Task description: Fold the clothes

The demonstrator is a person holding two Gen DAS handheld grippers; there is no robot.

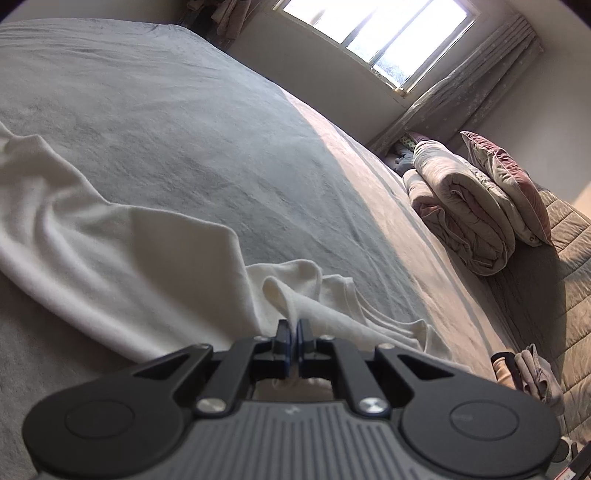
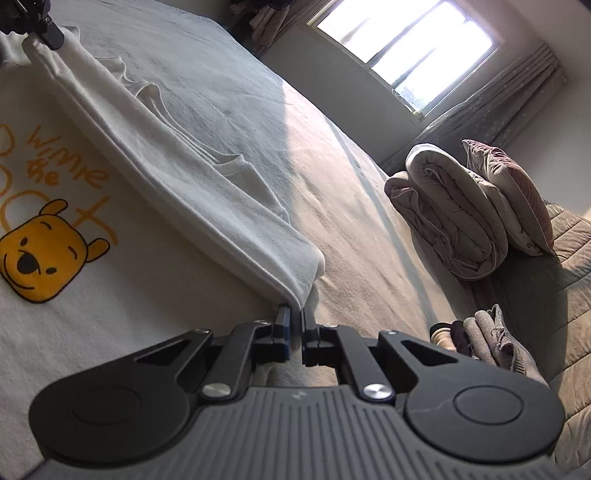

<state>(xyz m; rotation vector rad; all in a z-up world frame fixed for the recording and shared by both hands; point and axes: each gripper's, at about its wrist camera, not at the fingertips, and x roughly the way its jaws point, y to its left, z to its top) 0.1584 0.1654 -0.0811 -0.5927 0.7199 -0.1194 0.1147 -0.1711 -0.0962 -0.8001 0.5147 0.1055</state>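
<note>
A white T-shirt [image 2: 155, 192] with a yellow bear print [image 2: 40, 258] and orange lettering lies on the grey bed cover [image 2: 221, 81]. My right gripper [image 2: 294, 314] is shut on a folded corner of the shirt, whose edge runs taut up to my left gripper [image 2: 48, 33] at the top left, which pinches the other end. In the left wrist view my left gripper [image 1: 294, 328] is shut on a bunched fold of the white T-shirt [image 1: 110, 240], and the rest of the cloth drapes to the left over the bed cover [image 1: 184, 110].
A rolled quilt [image 2: 450, 218] and a pillow [image 2: 513, 195] sit at the right end of the bed near the quilted headboard [image 2: 554, 295]. A small pile of folded cloth [image 2: 484, 339] lies close to the right. A window [image 2: 402, 48] with curtains stands behind.
</note>
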